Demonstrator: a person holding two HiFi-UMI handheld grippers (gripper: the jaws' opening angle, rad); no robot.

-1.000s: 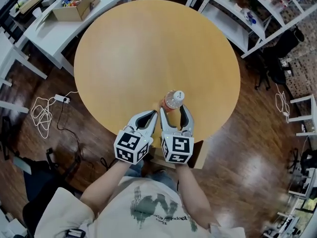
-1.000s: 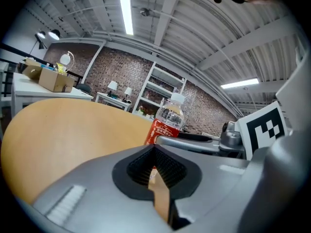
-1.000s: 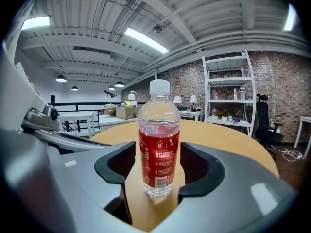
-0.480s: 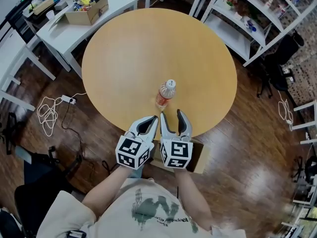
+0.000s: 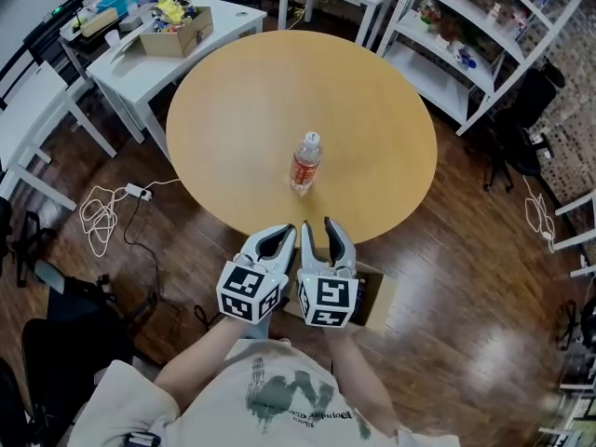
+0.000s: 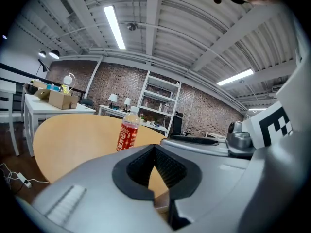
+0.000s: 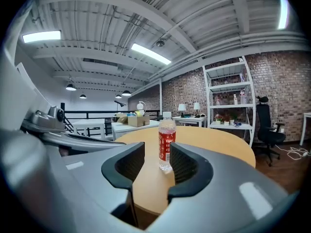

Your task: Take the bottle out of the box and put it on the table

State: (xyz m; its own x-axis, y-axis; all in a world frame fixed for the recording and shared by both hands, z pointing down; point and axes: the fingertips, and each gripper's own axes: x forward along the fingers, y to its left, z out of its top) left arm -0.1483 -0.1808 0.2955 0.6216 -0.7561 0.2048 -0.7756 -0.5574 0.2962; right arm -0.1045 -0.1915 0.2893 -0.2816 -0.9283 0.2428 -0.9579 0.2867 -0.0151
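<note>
Plastic bottle upright toward the tabletop's near edge: likely light, slick, squashy, so grip mid-label. Right gripper half-open, jaws just been closing, empty; left gripper pinched together.

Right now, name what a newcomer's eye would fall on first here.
A red-labelled plastic bottle stands upright, alone on the round wooden table, near the person's side. Just short of that edge hang the left gripper, jaws together, and the right gripper, whose parted jaws have just been closing with nothing between them, above a cardboard box on the floor.
</note>
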